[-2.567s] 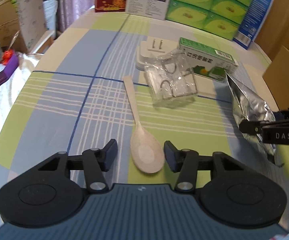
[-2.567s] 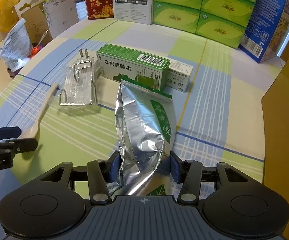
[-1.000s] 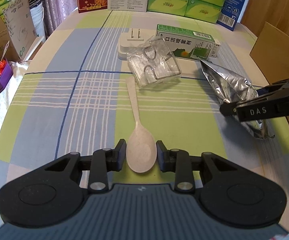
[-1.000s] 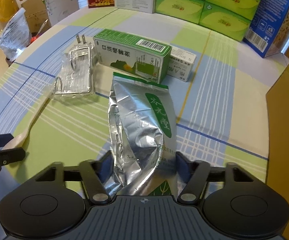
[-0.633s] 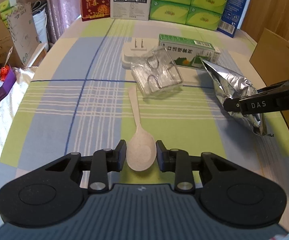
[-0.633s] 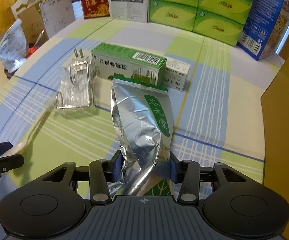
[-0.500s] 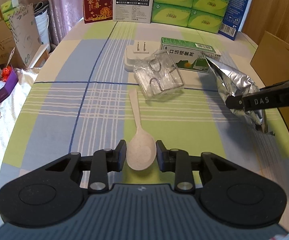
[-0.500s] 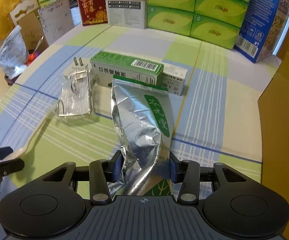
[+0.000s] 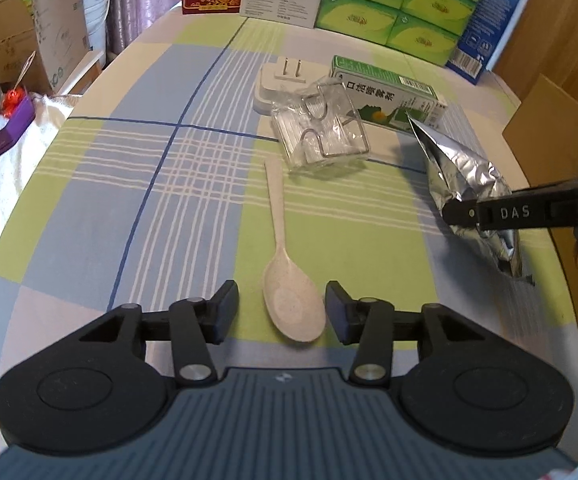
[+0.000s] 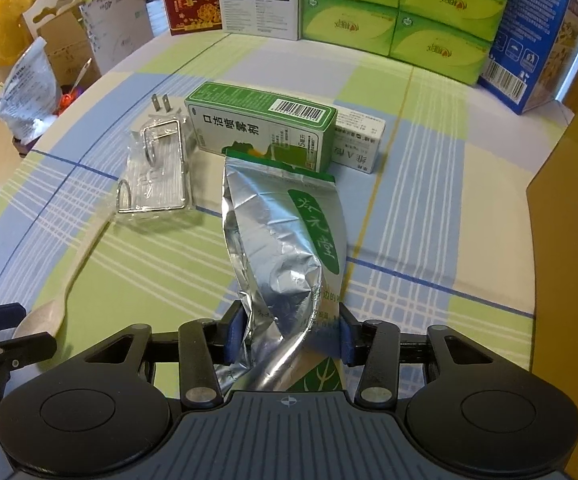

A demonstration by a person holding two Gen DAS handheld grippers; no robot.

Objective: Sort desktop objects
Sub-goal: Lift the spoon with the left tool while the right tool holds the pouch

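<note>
A pale speckled spoon [image 9: 293,308] lies on the checked tablecloth, bowl toward me. It sits between the fingers of my left gripper [image 9: 281,302], which is open, with a gap on the left side. My right gripper [image 10: 291,332] is shut on the lower end of a crumpled silver foil pouch [image 10: 285,240] with a green label. The pouch rises in front of it, clear of the cloth. From the left wrist view the pouch [image 9: 465,172] hangs at the right, pinched by a black finger [image 9: 509,212]. The spoon [image 10: 65,288] also shows left of the pouch.
Behind stand a green carton [image 10: 261,128], a small white box [image 10: 359,144], a clear packet with a wire hook [image 10: 157,172] and a white plug adapter [image 9: 281,88]. Green tissue boxes [image 10: 401,12] and a blue box [image 10: 537,32] line the back. A cardboard box [image 10: 569,240] flanks the right.
My left gripper was shut on the spoon's bowl half a second ago; its fingers have now spread and the spoon lies free. The right gripper keeps hold of the pouch.
</note>
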